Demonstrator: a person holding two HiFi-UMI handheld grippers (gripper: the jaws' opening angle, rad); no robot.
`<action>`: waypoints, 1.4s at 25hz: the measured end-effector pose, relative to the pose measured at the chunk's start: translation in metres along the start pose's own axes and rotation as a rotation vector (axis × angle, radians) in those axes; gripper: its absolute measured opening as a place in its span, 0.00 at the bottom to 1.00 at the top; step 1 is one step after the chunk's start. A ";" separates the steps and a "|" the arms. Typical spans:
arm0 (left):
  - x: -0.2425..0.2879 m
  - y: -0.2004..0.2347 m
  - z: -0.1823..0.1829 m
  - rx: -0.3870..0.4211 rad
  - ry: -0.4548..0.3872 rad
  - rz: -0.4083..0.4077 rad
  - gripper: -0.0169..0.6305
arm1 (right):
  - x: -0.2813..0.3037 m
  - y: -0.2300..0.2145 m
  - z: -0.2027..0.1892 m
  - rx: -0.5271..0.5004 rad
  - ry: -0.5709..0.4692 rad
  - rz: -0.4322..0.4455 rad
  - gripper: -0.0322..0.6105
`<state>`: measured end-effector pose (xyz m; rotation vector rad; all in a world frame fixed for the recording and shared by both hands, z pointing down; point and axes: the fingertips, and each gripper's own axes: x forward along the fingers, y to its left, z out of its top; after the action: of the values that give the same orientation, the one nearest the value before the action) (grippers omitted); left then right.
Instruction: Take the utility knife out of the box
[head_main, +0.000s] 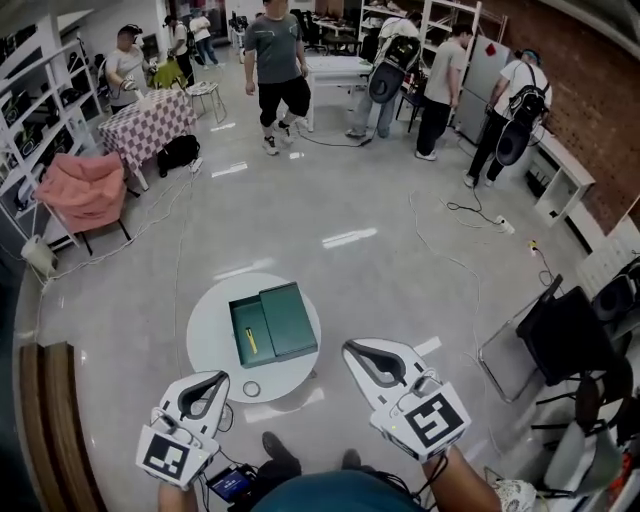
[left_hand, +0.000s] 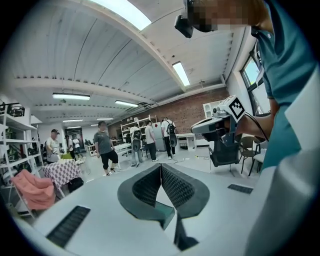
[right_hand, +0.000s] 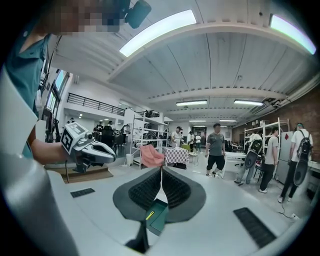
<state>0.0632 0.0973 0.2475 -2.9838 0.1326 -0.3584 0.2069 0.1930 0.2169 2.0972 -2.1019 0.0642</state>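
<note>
An open dark green box (head_main: 245, 333) lies on a small round white table (head_main: 210, 335), its lid (head_main: 289, 320) beside it on the right. A yellow utility knife (head_main: 250, 340) rests inside the box. My left gripper (head_main: 222, 376) hovers at the table's near edge, its jaws shut and empty. My right gripper (head_main: 347, 345) hangs just right of the table, also shut and empty. In the right gripper view the box (right_hand: 159, 215) and the knife (right_hand: 149, 215) show below the closed jaws (right_hand: 161, 169). In the left gripper view a corner of the box (left_hand: 164, 212) shows under the shut tips (left_hand: 161, 166).
A small ring (head_main: 251, 389) lies on the table's near side. A dark folding chair (head_main: 555, 335) stands at the right, a pink-draped chair (head_main: 85, 190) at the left. Cables (head_main: 455, 215) cross the glossy floor. Several people stand farther off near tables and shelves.
</note>
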 end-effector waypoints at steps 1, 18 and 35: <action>0.002 0.009 -0.002 0.003 0.001 -0.007 0.06 | 0.008 0.000 0.001 0.002 0.001 -0.007 0.11; -0.013 0.169 -0.048 -0.026 -0.019 -0.100 0.06 | 0.153 0.049 0.022 -0.011 0.063 -0.100 0.11; -0.014 0.260 -0.095 -0.083 -0.006 0.083 0.06 | 0.281 0.047 -0.005 0.005 0.096 0.098 0.11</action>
<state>0.0079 -0.1691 0.2989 -3.0489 0.2757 -0.3422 0.1617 -0.0836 0.2690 1.9512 -2.1486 0.1785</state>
